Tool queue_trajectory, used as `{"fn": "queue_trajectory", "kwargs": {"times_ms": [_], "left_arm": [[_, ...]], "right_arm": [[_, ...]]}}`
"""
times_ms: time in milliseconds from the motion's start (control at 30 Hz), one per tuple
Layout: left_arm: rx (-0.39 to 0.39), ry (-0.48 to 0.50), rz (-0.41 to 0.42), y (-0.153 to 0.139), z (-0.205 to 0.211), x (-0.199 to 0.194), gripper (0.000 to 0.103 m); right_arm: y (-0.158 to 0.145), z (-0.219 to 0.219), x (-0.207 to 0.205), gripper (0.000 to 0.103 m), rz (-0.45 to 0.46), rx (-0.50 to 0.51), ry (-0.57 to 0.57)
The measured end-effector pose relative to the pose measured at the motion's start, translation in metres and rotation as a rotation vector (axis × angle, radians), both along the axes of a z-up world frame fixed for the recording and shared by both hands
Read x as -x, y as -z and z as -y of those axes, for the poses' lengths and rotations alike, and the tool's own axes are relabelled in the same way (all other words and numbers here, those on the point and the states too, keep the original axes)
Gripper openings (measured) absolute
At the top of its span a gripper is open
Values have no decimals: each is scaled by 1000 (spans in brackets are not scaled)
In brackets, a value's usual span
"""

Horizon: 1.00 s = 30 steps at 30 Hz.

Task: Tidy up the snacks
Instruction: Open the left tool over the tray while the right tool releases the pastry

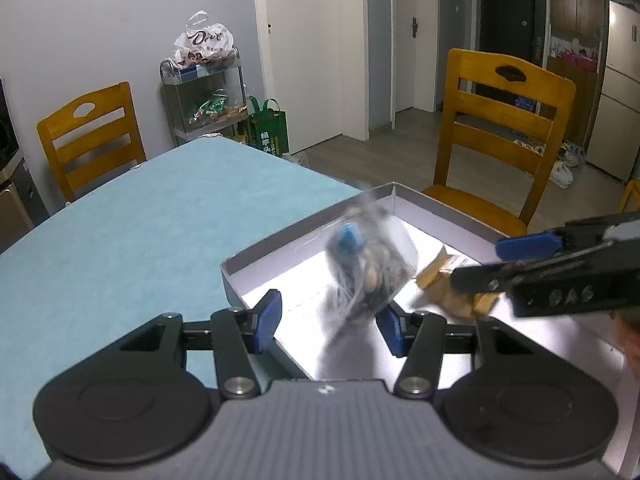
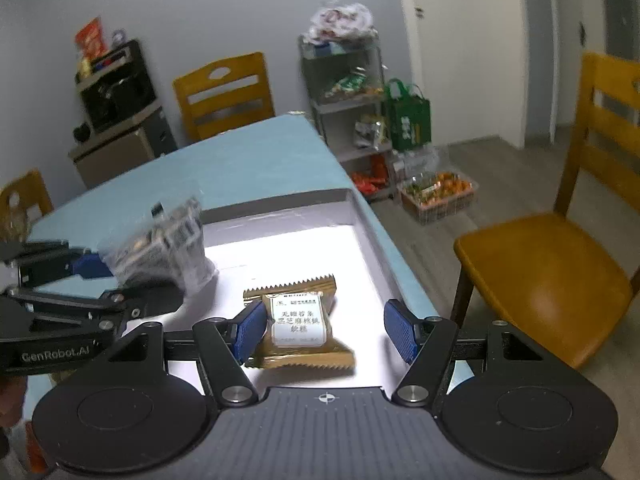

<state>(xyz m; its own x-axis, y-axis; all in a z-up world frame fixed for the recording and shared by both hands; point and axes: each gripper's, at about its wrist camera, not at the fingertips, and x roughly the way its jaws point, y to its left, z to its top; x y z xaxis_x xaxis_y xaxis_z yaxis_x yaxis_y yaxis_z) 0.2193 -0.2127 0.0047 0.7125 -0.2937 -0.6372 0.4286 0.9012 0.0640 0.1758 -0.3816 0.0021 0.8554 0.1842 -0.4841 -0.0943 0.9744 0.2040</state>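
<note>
Blue tablecloth, shallow box, wooden chair, grey wall

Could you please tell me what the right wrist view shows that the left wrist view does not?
Only the right wrist view shows the gold packet's printed label and the crate of oranges on the floor. Only the left wrist view shows the dark door and the fridge. Both show the box, the blurred clear bag, the blue table and the shelf cart.
</note>
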Motion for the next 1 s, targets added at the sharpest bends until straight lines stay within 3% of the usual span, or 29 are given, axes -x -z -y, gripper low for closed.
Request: {"fn": "queue_trajectory", "kwargs": {"times_ms": [267,733,867,1000], "left_arm": [[-46,9,45,-2,10,3,57],[-125,44,38,14,40,-4,58],[-138,19,-34,29,31,-8,58],[-94,-10,-75,35,12,-7,60]], "right_arm": [[3,14,7,55,13,-1,32],[4,30,12,55,16,10,86],[6,20,11,61,-2,50,67],[9,13,9,61,-22,59,42]]}}
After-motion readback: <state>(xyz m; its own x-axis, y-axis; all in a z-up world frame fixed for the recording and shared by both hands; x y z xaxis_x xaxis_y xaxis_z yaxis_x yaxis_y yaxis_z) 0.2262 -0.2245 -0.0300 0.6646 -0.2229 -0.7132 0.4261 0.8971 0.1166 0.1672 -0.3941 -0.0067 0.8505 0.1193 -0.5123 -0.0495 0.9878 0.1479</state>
